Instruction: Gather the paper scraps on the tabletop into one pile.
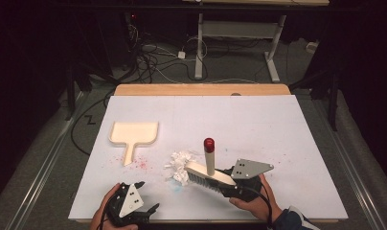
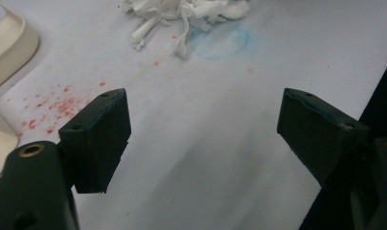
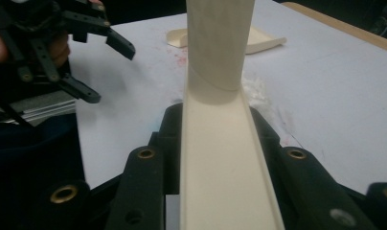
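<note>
The crumpled paper [image 1: 180,166] lies on the white worktop [image 1: 278,124] near your edge, roughly mid-width, and the brush [image 1: 208,173] is touching its right side. The brush head's long axis runs from the paper down-right into your right gripper [image 1: 232,183]. Its handle stands up from the head, red cap on top. The right gripper's jaws are clamped on the brush head, one on each long side, as the right gripper view shows [image 3: 220,158]. So the paper sits off the far end of the brush, to the gripper's upper-left in the high view.

The dustpan [image 1: 132,134] lies further up-left, well apart from the paper, handle pointing toward you and its open mouth toward the far edge. Red crumbs [image 1: 141,163] scatter between its handle and the paper. A faint blue smudge [image 2: 220,40] marks the worktop just beside the paper.

Your left gripper [image 1: 141,201] rests at the near-left edge, jaws wide apart and holding nothing. It's the one nearer the dustpan. From its own view the paper [image 2: 182,12] is ahead and the dustpan [image 2: 9,43] off to the left.

My read: the sweep goes leftward along the line from paper to dustpan, and the dustpan's mouth faces away from that line, so you'd likely need the left gripper to turn it first.
</note>
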A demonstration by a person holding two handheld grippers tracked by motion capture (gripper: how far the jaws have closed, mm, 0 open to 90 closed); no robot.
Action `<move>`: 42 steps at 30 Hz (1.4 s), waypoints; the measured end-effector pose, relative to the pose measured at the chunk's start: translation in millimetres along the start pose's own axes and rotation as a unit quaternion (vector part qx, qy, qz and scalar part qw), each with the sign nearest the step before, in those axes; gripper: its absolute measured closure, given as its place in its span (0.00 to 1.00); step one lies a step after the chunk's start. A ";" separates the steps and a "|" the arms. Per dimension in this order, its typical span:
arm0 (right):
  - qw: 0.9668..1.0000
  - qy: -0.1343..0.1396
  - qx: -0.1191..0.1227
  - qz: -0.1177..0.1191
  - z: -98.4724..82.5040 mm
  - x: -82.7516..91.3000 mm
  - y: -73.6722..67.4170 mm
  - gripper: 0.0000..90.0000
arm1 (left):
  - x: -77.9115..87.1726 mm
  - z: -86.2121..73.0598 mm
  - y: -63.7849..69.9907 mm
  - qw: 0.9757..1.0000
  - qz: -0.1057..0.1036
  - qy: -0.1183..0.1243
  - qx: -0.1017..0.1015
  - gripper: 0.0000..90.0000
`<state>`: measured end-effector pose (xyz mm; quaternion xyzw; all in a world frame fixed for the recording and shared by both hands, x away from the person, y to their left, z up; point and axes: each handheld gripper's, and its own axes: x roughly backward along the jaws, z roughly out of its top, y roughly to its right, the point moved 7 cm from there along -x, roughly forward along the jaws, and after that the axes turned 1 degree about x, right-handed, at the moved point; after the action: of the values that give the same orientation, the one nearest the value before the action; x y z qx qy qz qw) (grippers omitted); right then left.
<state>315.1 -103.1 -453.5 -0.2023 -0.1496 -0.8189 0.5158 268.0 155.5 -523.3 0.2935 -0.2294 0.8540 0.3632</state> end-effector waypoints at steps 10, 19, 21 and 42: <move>1.000 0.010 0.005 -0.020 -0.5 33.4 3.2 0.75 | 1.0 -0.3 -0.6 1.000 0.002 0.001 0.001 0.20; 0.997 -0.004 -0.022 -0.076 -18.6 66.3 33.9 0.75 | 1.0 0.2 -1.7 1.000 0.006 0.001 -0.005 0.20; 0.996 -0.009 -0.028 -0.080 -23.9 72.0 38.0 0.75 | 0.9 0.1 -2.0 1.000 0.007 0.001 -0.004 0.20; 0.987 -0.105 -0.119 -0.036 -69.4 118.4 58.8 0.75 | -1.3 1.6 -3.5 1.000 0.008 -0.001 -0.006 0.20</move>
<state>310.4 -252.4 -454.5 -0.3412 -0.1118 -0.8232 0.4398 271.9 156.2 -522.4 0.2899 -0.2374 0.8553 0.3579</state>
